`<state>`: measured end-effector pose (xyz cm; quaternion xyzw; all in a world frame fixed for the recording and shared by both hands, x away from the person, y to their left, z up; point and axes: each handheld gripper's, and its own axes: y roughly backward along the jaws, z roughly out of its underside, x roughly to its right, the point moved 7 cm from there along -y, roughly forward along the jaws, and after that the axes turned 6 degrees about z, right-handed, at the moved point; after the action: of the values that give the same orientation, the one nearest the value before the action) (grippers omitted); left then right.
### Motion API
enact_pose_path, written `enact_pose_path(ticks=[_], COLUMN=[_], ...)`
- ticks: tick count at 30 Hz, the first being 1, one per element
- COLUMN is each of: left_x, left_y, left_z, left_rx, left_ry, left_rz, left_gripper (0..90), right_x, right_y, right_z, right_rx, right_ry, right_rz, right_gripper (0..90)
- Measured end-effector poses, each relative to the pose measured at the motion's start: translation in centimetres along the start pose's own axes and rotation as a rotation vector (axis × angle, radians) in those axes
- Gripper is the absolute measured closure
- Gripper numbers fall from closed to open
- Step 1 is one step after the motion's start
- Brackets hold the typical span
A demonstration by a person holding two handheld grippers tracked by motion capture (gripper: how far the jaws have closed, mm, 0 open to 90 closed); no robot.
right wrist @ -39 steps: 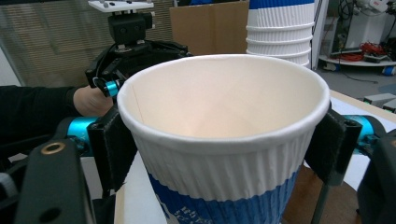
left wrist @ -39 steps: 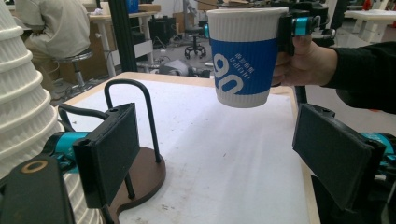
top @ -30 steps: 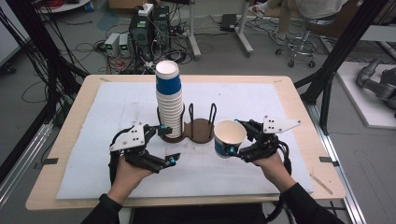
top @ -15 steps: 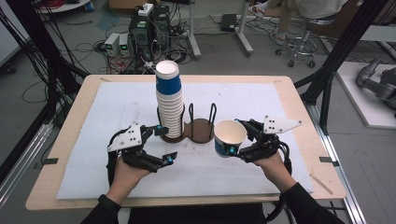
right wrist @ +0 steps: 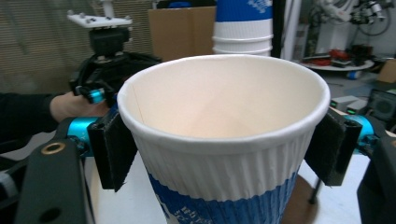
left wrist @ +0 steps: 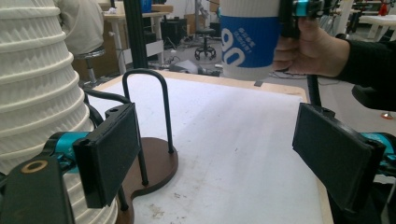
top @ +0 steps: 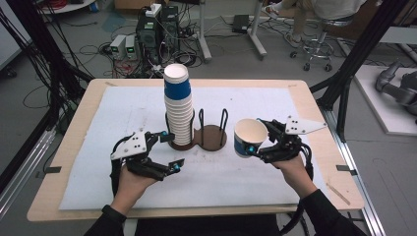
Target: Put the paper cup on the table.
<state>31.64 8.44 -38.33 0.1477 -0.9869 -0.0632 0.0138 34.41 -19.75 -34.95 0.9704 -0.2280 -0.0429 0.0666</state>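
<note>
I have a single paper cup point(top: 250, 137) clamped in my right claw point(top: 255, 146). In the right gripper view the two black pads press on the ribbed wall just under the rim, one on each side, and the cup sits upright with its mouth open toward me. It hangs clear of the counter point(top: 305, 98), lifted off the white mat point(top: 123, 105).

My left claw point(top: 169, 151) stands wide with nothing between its pads. Just to its left rises the tall stack of cups point(top: 178, 110), standing in one ring of the brown holder point(top: 212, 136). In the left gripper view one pad sits right beside the lower ribs of that stack; I cannot tell whether it touches them. The empty ring of the holder, with its two wire loops, lies ahead of the left claw, between it and the right one.

I judge the step in hand to be carrying one separated cup, and the free ring looks like its place. The next move, as I see it, calls for bringing the right claw over to that ring, keeping the cup level, lowering it between the wire loops without knocking them, then easing the pads apart. The left claw could steady the stack if it wobbles.
</note>
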Motion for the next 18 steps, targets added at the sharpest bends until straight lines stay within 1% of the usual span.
enact_pose_path(ticks=[5, 6, 8, 9, 12, 14, 18], left_x=[0.0, 0.0, 0.0, 0.0, -0.1, -0.1, -0.1], left_y=[-0.2, -0.3, -0.4, -0.4, -0.4, -0.4, -0.5], left_z=[0.2, 0.2, 0.3, 0.3, 0.3, 0.2, 0.3], left_rx=[-0.007, -0.007, -0.008, -0.009, -0.008, -0.006, -0.010], left_ry=[0.000, 0.002, 0.006, 0.006, 0.005, 0.005, 0.003], left_rz=[0.007, 0.008, 0.009, 0.009, 0.009, 0.009, 0.013], left_gripper=[14.7, 14.7, 14.7, 14.7, 14.7, 14.7, 14.7], right_x=[1.7, 2.1, 2.9, 3.3, 4.3, 4.9, 5.9], right_y=[0.9, 1.1, 1.5, 1.6, 2.1, 2.4, 2.7], right_z=[-0.1, -0.2, -0.2, -0.2, -0.2, -0.2, -0.2], right_rx=[-0.003, 0.000, 0.006, 0.008, 0.013, 0.017, 0.020], right_ry=[-0.007, -0.004, -0.018, -0.014, -0.027, -0.024, -0.031], right_rz=[0.050, 0.063, 0.082, 0.094, 0.122, 0.141, 0.177], right_gripper=[22.0, 22.0, 22.0, 21.9, 22.0, 22.0, 22.0])
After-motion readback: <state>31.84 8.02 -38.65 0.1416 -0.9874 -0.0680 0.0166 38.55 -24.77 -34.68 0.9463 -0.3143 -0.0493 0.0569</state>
